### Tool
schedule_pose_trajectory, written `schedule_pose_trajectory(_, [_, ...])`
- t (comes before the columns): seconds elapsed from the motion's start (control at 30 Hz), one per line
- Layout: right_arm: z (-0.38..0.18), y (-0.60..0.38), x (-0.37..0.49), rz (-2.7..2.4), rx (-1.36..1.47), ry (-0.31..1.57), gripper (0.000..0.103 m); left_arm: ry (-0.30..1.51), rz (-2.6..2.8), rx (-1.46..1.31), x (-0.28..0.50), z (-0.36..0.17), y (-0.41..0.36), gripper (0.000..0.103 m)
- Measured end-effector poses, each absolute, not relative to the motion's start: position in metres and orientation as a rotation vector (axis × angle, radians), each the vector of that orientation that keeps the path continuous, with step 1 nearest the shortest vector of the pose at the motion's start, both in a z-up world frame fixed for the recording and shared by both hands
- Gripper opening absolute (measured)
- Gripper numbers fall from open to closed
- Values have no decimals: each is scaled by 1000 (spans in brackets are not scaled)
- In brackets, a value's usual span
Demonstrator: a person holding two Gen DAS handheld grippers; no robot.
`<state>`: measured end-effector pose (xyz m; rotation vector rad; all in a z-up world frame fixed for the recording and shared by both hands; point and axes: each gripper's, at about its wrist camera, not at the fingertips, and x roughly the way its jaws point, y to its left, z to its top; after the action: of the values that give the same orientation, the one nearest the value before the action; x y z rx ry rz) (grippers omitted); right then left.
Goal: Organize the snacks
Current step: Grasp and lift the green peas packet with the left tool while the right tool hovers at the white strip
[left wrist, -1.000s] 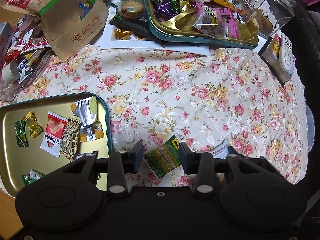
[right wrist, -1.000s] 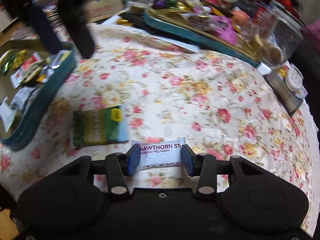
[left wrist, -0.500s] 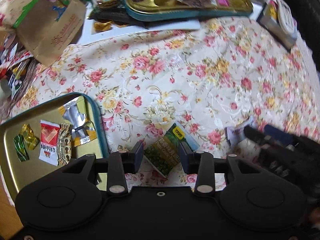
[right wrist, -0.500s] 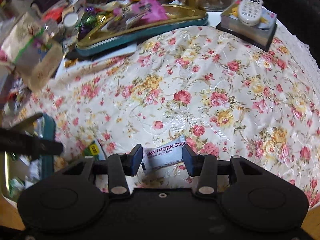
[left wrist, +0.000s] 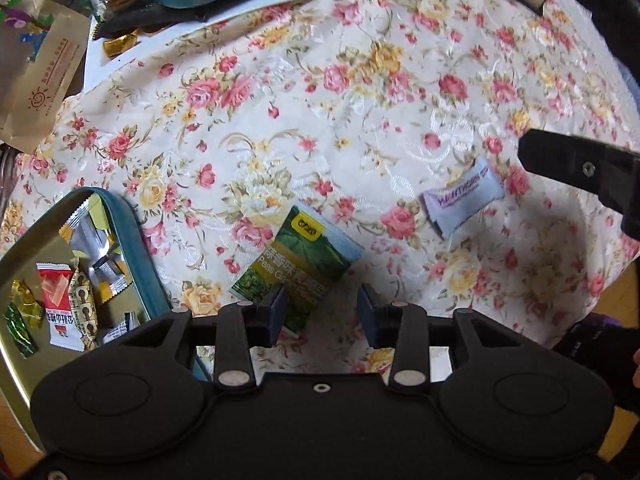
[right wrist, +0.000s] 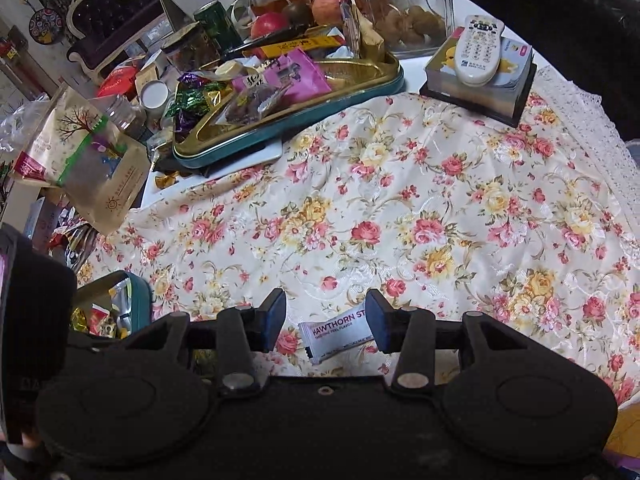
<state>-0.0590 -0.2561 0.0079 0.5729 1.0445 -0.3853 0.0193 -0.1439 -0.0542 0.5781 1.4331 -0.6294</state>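
The left claw (left wrist: 322, 312) is spread and empty over the near end of the pea pack (left wrist: 298, 270), whose long axis runs slantwise up toward the right. The right claw (right wrist: 326, 322), also spread, has the white bar (right wrist: 340, 334) lying loose between its jaws, toward the right one, on the desk (right wrist: 440, 208).

The surface is covered by a cream tablecloth (right wrist: 440, 184) printed with pink and yellow roses. Near the front lie a green pea snack packet (left wrist: 298, 270) and, to its right and apart from it, a white hawthorn strip bar (right wrist: 340, 330). At the near left sits a teal-rimmed gold tray (left wrist: 136, 248) holding small wrapped sweets. At the far side stands a second teal-rimmed gold tray (right wrist: 352, 92) heaped with snacks, resting on a white sheet (left wrist: 200, 26). A kraft paper bag (right wrist: 102, 178) lies far left. At the far right a remote control (right wrist: 478, 50) rests on a box (right wrist: 476, 98).
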Motion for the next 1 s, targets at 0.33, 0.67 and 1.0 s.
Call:
schedule_pose_trajectory(0.33, [22, -277, -66, -448, 653, 1032, 47, 1389, -599, 558, 36, -49, -135, 48])
schedule_pose_trajectory(0.67, [20, -289, -72, -465, 730, 1051, 47, 1274, -713, 777, 11, -55, -146, 48])
schedule_pose_trajectory(1.0, [16, -287, -71, -454, 728, 1076, 47, 1289, -720, 751, 14, -80, -151, 58])
